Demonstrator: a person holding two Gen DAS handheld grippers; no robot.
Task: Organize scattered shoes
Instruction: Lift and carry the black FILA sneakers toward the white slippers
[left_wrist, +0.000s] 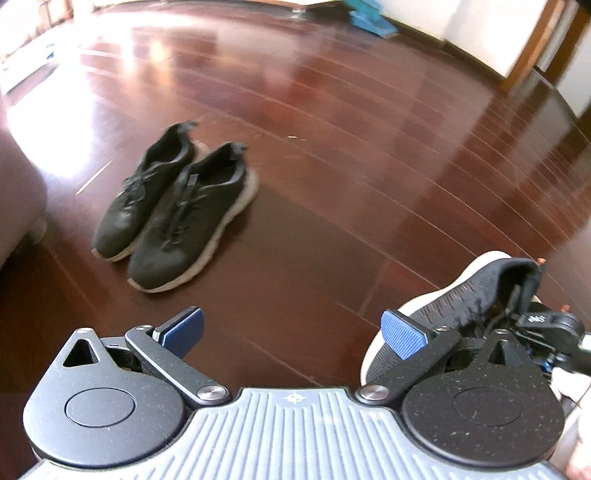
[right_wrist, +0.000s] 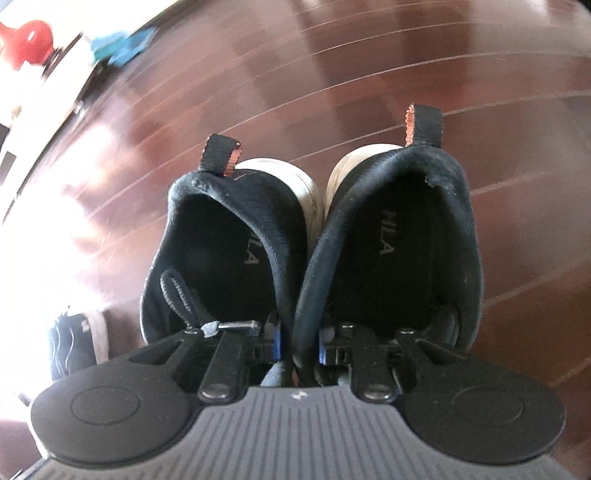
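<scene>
Right gripper (right_wrist: 298, 341) fingers clamped on inner collars of knit pair (right_wrist: 317, 236); left gripper (left_wrist: 293, 334) fingers apart, empty; aligned black pair (left_wrist: 173, 210) lies ahead-left, long axes toward left gripper

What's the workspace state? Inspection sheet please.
Surface: glossy red-brown wood floor, strong glare at left.
Job's things: laced black pair side by side on the floor; slip-on pair marked HLA, pinched together by their inner collars.
Clutter: blue item by the far wall; red object, blurred.
Grippers: left gripper open, holding nothing; right gripper shut on the slip-on pair.
Cables: nothing seen.
Surroundings: pale furniture edge at left, white wall and wooden door frame at far right.
</scene>
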